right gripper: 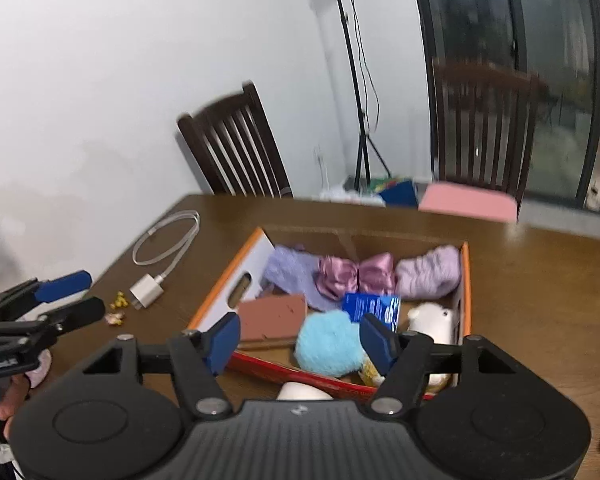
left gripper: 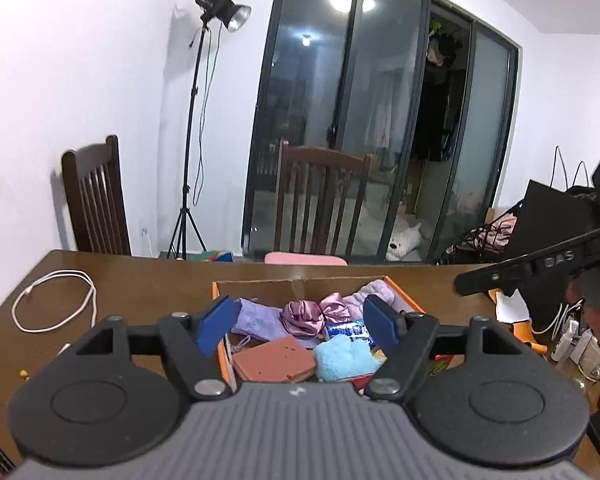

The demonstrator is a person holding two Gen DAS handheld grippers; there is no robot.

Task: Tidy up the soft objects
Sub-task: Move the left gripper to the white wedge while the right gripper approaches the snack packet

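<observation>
The soft things are seen in the cardboard box (right gripper: 256, 280) in the middle of both pictures: a fluffy blue puff (right gripper: 328, 342), a shiny pink bow (right gripper: 356, 276) and a blue packet (right gripper: 374, 306) whose writing cannot be read. Both the left gripper (left gripper: 300, 324) and right gripper (right gripper: 300, 340) are held wide open, with nothing gripped. "DAS" is printed at the right edge of the left picture.

One box (right gripper: 236, 292), two chairs (left gripper: 96, 196) (left gripper: 320, 196), one cable (right gripper: 168, 240), one charger (right gripper: 146, 291).
</observation>
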